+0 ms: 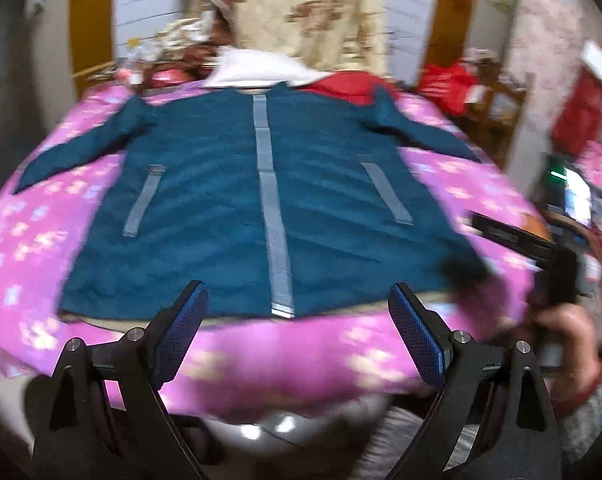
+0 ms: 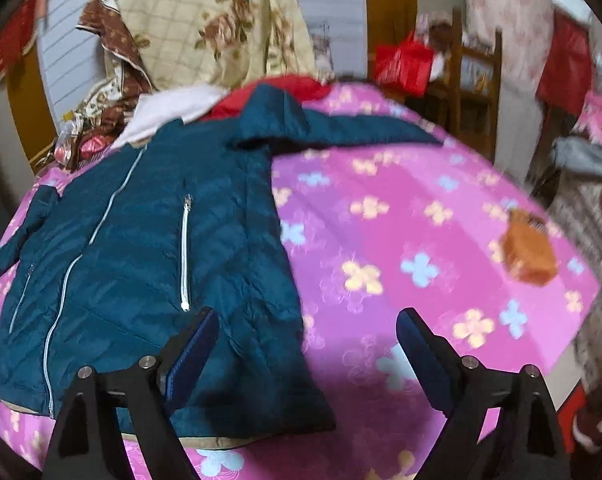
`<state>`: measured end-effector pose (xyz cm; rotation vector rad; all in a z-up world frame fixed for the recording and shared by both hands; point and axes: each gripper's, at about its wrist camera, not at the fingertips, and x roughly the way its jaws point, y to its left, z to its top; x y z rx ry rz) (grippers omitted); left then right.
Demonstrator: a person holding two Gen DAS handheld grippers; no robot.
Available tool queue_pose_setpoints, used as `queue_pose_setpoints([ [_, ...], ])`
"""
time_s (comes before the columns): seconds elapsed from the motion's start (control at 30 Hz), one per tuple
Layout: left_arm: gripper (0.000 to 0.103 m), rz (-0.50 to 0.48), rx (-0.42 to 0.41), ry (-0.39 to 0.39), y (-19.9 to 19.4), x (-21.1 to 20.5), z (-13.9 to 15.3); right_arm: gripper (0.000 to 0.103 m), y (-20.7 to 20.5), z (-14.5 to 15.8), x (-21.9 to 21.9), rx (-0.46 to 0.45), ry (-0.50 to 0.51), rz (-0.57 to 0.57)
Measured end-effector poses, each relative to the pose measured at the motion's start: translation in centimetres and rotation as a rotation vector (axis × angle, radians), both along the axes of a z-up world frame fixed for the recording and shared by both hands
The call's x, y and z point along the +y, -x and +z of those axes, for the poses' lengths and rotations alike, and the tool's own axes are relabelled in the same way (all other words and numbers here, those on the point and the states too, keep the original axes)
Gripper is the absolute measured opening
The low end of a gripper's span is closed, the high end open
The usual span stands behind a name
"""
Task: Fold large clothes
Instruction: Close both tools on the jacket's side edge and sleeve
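Note:
A teal quilted jacket (image 1: 205, 208) lies flat and front up on a pink flowered bedspread (image 1: 33, 240), zipped, with both sleeves spread out sideways. My left gripper (image 1: 297, 292) hovers open over the middle of the jacket's near hem, with nothing between its blue pads. In the right wrist view the jacket (image 2: 141, 264) fills the left half. My right gripper (image 2: 307, 316) stands open over its near right corner, one finger above the fabric and the other above the bare bedspread (image 2: 401, 208). Neither gripper holds anything.
A white garment (image 1: 257, 68) and a red one (image 1: 349, 88) lie beyond the jacket's collar, below a hanging cream flowered quilt (image 1: 301, 8). A small orange-brown pouch (image 2: 529, 256) lies on the bed's right side. A person's hand (image 1: 569, 332) shows at the right edge.

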<state>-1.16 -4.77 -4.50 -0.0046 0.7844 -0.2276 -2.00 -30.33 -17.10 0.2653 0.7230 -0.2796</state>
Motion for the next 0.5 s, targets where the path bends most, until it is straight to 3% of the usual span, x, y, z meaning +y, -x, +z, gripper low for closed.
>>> queue_pose_setpoints([
  [0.13, 0.092, 0.157, 0.031, -0.016, -3.9, 5.2, -0.8, 0.087, -1.3, -1.7, -1.4, 0.030, -0.104, 0.047],
  [0.3, 0.092, 0.361, 0.057, 0.000, -7.8, 13.0, -2.9, 0.085, -2.5, -3.6, -1.2, 0.078, -0.141, 0.071],
  [0.5, 0.092, 0.447, 0.161, 0.055, -11.6, 19.6, -7.1, 0.063, -3.4, -4.6, -0.6, 0.114, -0.176, 0.106],
])
